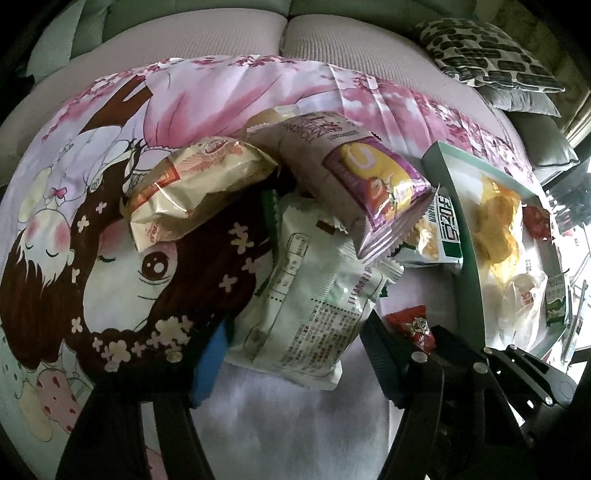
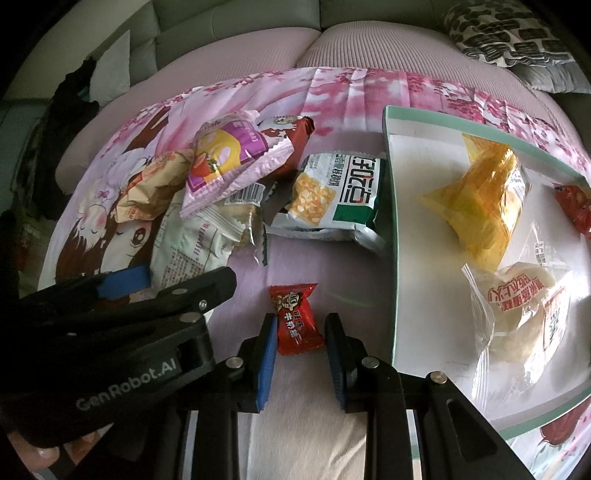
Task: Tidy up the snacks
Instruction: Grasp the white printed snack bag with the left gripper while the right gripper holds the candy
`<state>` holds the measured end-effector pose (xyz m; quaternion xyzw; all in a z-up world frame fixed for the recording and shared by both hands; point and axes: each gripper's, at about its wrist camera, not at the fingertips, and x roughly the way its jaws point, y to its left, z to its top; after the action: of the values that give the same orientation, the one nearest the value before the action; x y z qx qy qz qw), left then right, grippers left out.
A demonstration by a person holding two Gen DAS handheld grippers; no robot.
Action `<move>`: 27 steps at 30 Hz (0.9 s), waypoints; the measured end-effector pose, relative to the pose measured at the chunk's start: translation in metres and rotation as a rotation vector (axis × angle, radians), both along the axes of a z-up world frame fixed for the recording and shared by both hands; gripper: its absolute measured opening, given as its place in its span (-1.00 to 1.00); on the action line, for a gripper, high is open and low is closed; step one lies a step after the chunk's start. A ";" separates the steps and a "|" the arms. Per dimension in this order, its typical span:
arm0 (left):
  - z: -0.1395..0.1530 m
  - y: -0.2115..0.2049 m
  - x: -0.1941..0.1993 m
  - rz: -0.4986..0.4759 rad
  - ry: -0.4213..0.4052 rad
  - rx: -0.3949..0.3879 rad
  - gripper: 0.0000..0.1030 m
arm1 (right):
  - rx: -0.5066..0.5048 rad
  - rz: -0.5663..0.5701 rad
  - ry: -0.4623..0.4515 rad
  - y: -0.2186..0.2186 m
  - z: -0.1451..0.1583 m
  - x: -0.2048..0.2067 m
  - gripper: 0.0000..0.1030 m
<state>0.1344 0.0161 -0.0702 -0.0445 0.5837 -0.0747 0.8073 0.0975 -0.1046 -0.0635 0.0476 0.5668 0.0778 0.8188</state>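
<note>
snack packets (image 2: pixel 229 184) piled, red candy (image 2: pixel 295 319) apart

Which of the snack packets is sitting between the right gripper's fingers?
The small red candy, lying alone on the cloth between the right gripper fingers. The other packets are heaped farther back or already in the tray.

In the right wrist view, the small candy (image 2: pixel 295 319) lies at centre. The snack pile (image 2: pixel 218 184) sits at ten o'clock of it, the tray (image 2: pixel 397 236) at three, holding three packets. The cushion (image 2: pixel 506 33) lies at one o'clock.
</note>
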 end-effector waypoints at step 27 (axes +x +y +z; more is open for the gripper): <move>0.022 0.030 -0.020 0.075 -0.061 -0.023 0.14 | 0.043 0.011 -0.052 0.000 0.021 -0.013 -0.46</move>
<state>0.1149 0.0459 -0.0479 -0.0733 0.5560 -0.0521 0.8263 0.0847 -0.1042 -0.0428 0.0600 0.5438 0.0959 0.8316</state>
